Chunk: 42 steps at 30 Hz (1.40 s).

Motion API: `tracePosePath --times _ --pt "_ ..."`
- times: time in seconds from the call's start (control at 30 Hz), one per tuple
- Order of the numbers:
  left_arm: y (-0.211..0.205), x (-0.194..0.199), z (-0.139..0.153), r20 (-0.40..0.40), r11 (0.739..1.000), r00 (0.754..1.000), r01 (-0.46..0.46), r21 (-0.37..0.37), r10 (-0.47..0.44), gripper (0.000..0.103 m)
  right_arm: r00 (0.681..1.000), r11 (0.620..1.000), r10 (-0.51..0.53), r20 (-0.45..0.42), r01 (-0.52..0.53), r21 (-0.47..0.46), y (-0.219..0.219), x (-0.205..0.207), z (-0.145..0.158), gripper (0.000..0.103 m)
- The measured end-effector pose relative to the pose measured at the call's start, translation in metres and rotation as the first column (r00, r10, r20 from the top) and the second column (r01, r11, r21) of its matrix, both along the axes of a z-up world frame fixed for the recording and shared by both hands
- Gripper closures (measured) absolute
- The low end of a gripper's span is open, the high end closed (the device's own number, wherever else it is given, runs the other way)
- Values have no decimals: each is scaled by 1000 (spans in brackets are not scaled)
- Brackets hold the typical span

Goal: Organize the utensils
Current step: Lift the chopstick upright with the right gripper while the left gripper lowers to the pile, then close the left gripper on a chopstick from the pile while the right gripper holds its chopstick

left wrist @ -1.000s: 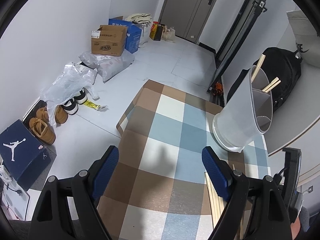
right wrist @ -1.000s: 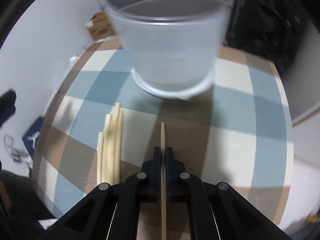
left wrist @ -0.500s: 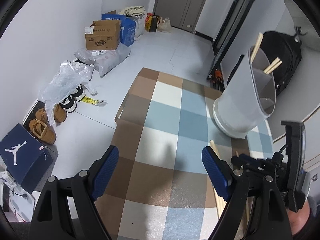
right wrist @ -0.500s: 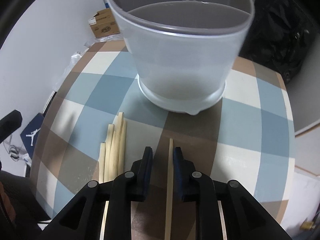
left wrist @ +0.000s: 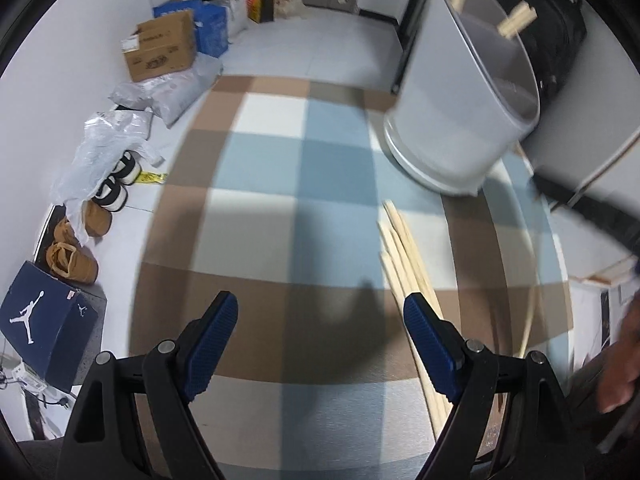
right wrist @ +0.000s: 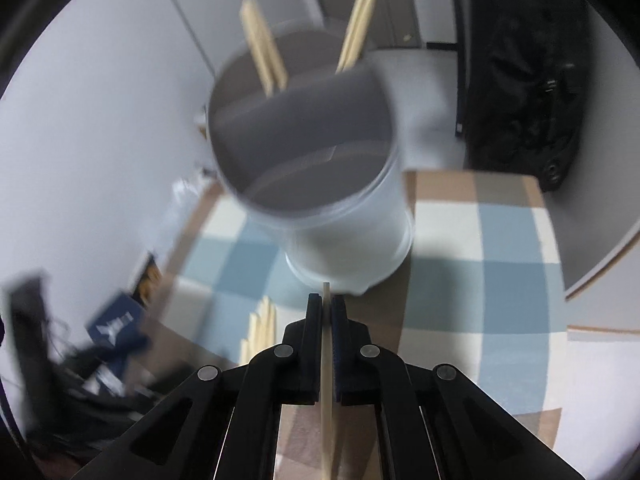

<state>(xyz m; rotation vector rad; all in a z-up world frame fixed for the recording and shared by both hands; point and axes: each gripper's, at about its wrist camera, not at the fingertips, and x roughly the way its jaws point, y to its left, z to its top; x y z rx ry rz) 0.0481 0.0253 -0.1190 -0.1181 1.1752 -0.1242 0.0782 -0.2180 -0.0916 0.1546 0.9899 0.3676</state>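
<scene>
Past my checked tablecloth's (left wrist: 256,216) far edge, the floor holds a cardboard box (left wrist: 160,46) beside a blue box (left wrist: 210,28), plastic bags (left wrist: 108,140) over sneakers (left wrist: 116,188), tan boots (left wrist: 72,256), a Jordan shoebox (left wrist: 44,320), and a black backpack (right wrist: 524,92).

A white Jumpman logo stands on the dark blue shoebox (left wrist: 48,328) on the floor. The print on the cardboard box (left wrist: 160,46) is too blurred to read.
</scene>
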Motion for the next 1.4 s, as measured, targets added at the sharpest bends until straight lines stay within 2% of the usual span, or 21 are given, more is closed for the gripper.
tracePosePath --times 0.17,0.37,0.47,0.7,0.8,0.97,1.07,1.23,1.27,1.33,1.4 --pt "-17 3 -13 -69 1000 997 18 21 -16 21 997 992 -47 55 41 116 -38 -12 25 100" --pt "-22 4 -16 -77 995 997 6 98 2 21 995 981 -68 69 54 188 -45 -10 19 100" --pt "-20 4 -15 -85 995 996 -11 99 20 21 995 972 -81 52 67 226 -52 -9 15 100" --pt "-29 8 -17 -109 989 994 -8 146 24 21 994 968 -76 83 54 244 -57 -18 26 100" --pt "-35 14 -19 -121 976 992 5 219 22 21 992 969 -70 108 42 242 -55 -21 32 100" --pt "-31 24 -23 -135 976 990 -9 218 40 22 988 962 -82 130 44 268 -59 -22 37 100" --pt "-32 30 -22 -138 978 990 -2 207 31 35 988 961 -84 131 45 273 -61 -22 39 100" --pt "-41 34 -18 -180 988 984 21 155 7 76 988 957 -90 126 51 286 -65 -21 38 100" --pt "-44 34 -18 -182 988 983 24 153 4 79 988 957 -90 128 50 284 -66 -21 38 100" --pt "-50 36 -18 -182 989 983 44 140 -18 97 987 958 -91 133 50 281 -66 -22 39 100" --pt "-52 37 -18 -176 990 984 45 135 -21 99 987 958 -90 133 49 283 -67 -22 39 100"
